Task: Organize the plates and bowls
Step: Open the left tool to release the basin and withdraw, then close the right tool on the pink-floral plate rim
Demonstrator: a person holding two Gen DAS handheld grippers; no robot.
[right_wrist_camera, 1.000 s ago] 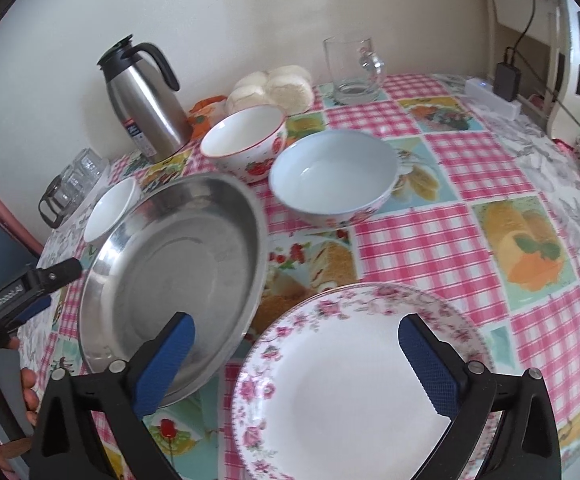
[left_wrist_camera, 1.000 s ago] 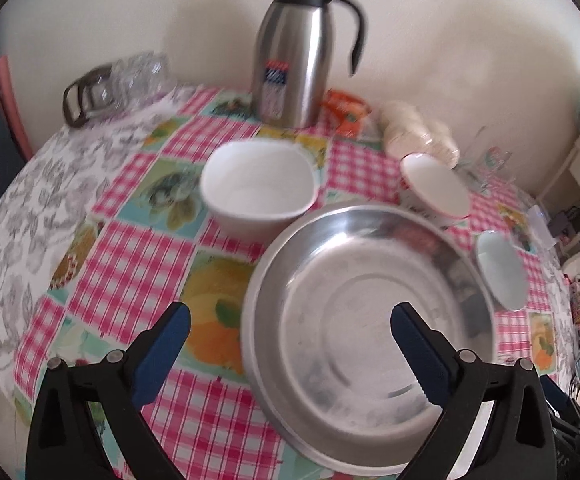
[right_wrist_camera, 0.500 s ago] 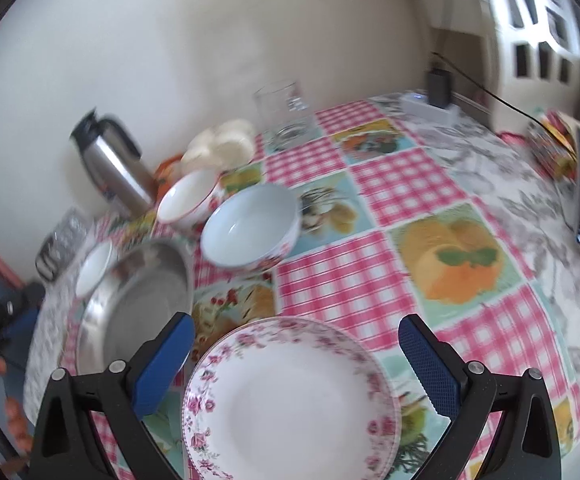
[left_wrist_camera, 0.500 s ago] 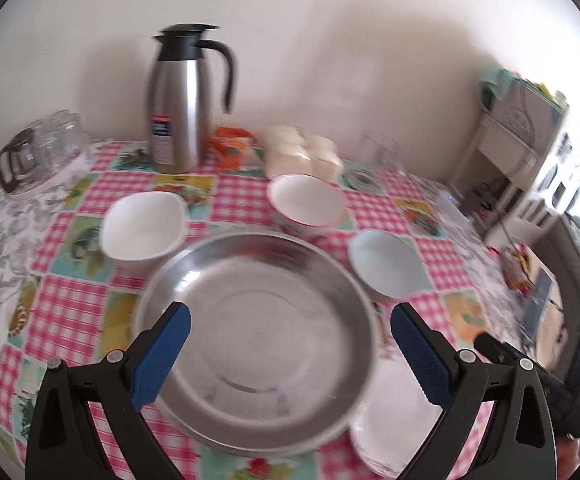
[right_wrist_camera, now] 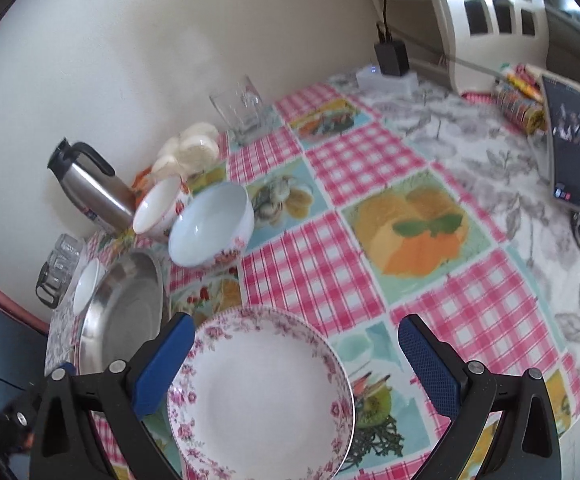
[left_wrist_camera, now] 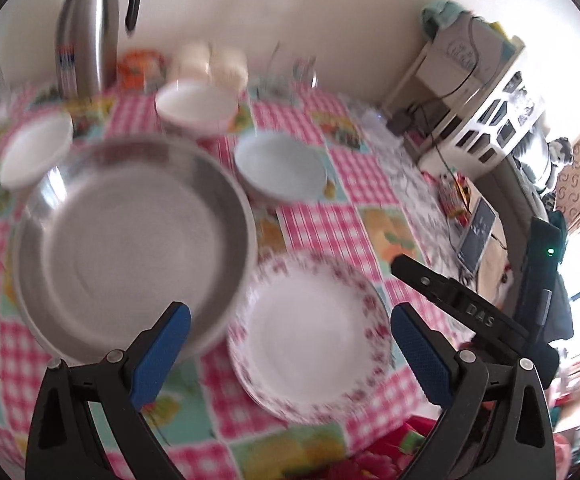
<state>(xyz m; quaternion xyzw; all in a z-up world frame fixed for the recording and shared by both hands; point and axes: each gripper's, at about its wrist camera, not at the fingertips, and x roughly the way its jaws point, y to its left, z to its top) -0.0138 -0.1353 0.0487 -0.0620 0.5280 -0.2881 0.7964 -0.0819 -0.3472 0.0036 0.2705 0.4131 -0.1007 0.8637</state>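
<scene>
Both my grippers – left (left_wrist_camera: pixel 288 336) and right (right_wrist_camera: pixel 294 360) – hang spread apart, holding nothing, above the floral plate (right_wrist_camera: pixel 262 396) lying beside the steel pan (right_wrist_camera: pixel 124 320); I'd come in low and pinch its rim squarely – not the slippery centre

Ahead of my jaws I count three bowls: a pale blue one (left_wrist_camera: pixel 280 168), a white one with a red pattern (left_wrist_camera: pixel 196 106) behind it, and a small white one (left_wrist_camera: pixel 36 150) off to the left. There is one steel pan (left_wrist_camera: pixel 130 240), and one flowered plate (right_wrist_camera: pixel 260 394) between my right jaws. Far back stand one steel jug (left_wrist_camera: pixel 88 28) and one glass mug (right_wrist_camera: pixel 240 110).
</scene>
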